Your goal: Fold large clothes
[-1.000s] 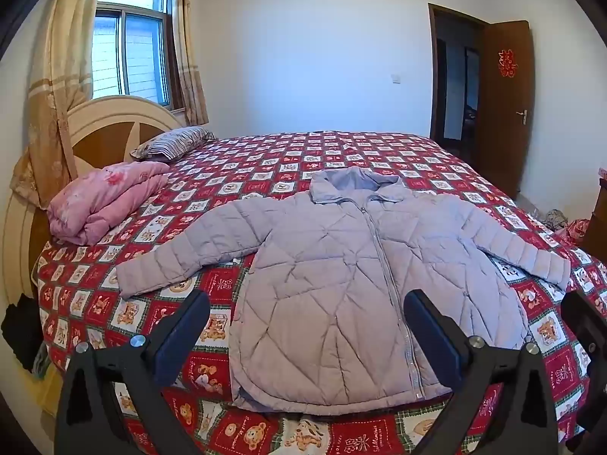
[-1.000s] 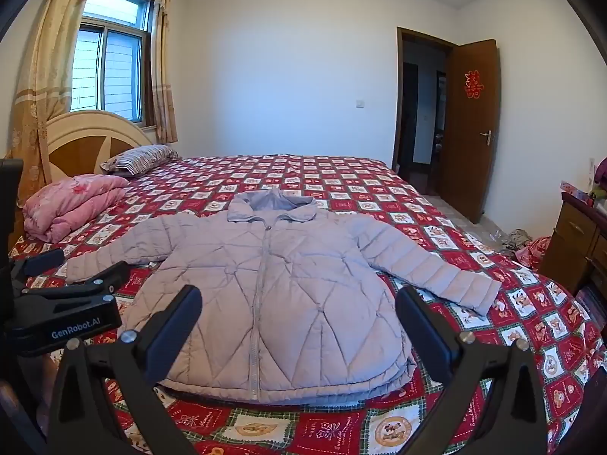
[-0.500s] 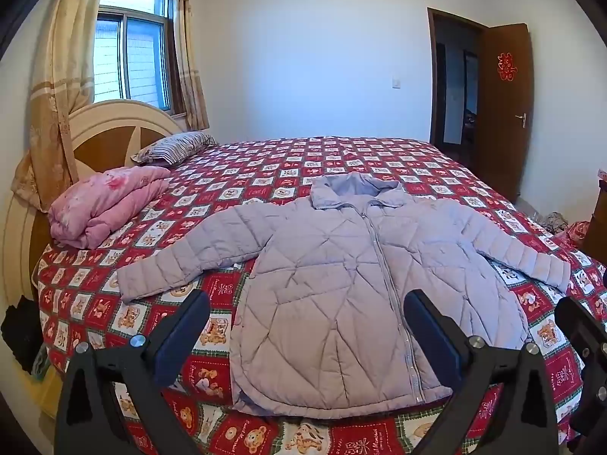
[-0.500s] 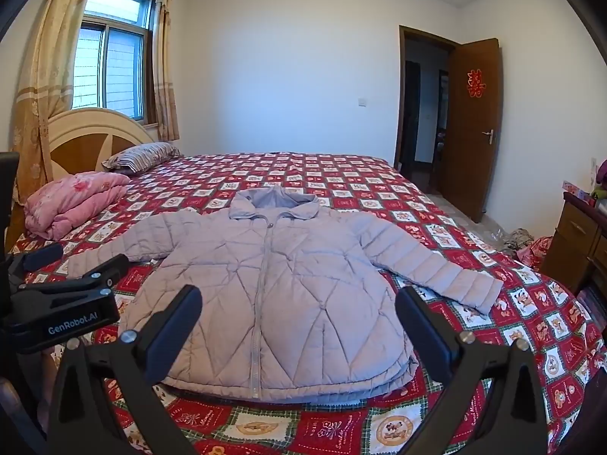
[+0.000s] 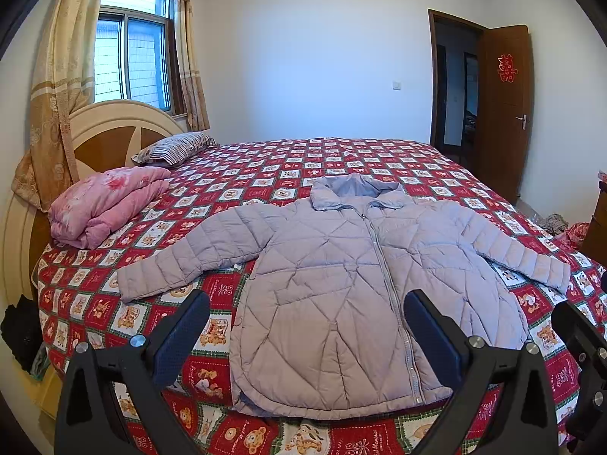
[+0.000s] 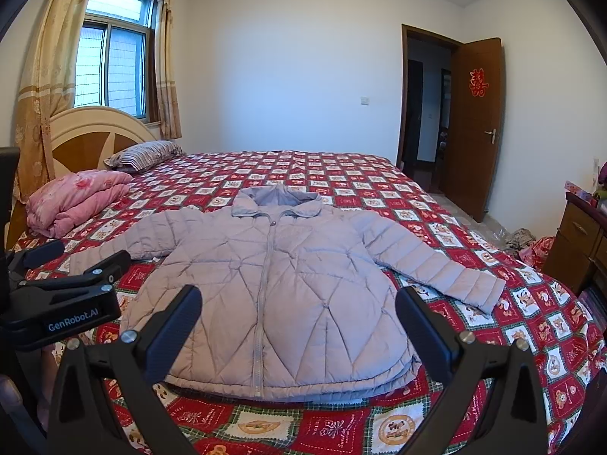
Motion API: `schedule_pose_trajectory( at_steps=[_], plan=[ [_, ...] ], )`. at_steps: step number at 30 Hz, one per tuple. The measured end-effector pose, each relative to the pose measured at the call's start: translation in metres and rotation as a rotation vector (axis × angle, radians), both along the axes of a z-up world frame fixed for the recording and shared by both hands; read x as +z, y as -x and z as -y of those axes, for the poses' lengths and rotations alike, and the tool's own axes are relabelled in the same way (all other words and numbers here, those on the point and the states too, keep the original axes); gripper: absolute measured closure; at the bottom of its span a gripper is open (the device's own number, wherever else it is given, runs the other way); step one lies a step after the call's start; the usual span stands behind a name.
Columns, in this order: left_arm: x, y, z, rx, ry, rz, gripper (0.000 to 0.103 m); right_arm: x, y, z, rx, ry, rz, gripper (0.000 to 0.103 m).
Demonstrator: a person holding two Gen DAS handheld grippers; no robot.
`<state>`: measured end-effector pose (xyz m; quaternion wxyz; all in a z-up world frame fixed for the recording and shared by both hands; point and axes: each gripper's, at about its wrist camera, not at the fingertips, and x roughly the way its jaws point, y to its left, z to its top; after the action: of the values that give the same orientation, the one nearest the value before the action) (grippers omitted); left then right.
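Observation:
A lilac quilted puffer jacket (image 5: pixel 341 284) lies flat and zipped on the bed, front up, hood at the far end, both sleeves spread out sideways; it also shows in the right wrist view (image 6: pixel 273 288). My left gripper (image 5: pixel 306 305) is open and empty, held above the jacket's hem near the front edge of the bed. My right gripper (image 6: pixel 297 301) is open and empty, also above the hem. The left gripper shows at the left of the right wrist view (image 6: pixel 68 288).
The bed (image 5: pixel 288 163) has a red checked bear-print cover. A folded pink quilt (image 5: pixel 102 201) and a striped pillow (image 5: pixel 174 148) lie by the headboard at left. A wooden cabinet (image 6: pixel 580 242) and floor clutter stand at right, near an open door (image 6: pixel 474 125).
Both grippers have tilted up slightly, so the jacket sits a little lower in both views. The jacket has not moved. Both grippers stay open.

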<state>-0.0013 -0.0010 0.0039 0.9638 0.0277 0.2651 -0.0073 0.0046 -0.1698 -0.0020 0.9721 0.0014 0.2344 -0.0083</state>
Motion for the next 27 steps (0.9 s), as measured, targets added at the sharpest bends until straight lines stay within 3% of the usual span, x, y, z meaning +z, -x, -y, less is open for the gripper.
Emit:
schedule_pose_trajectory(
  at_steps=[27],
  plan=[
    [0.0003, 0.0005, -0.0010, 0.001, 0.000, 0.003, 0.001, -0.0028, -0.0019, -0.0029, 0.030, -0.014, -0.015, 0.000]
  ],
)
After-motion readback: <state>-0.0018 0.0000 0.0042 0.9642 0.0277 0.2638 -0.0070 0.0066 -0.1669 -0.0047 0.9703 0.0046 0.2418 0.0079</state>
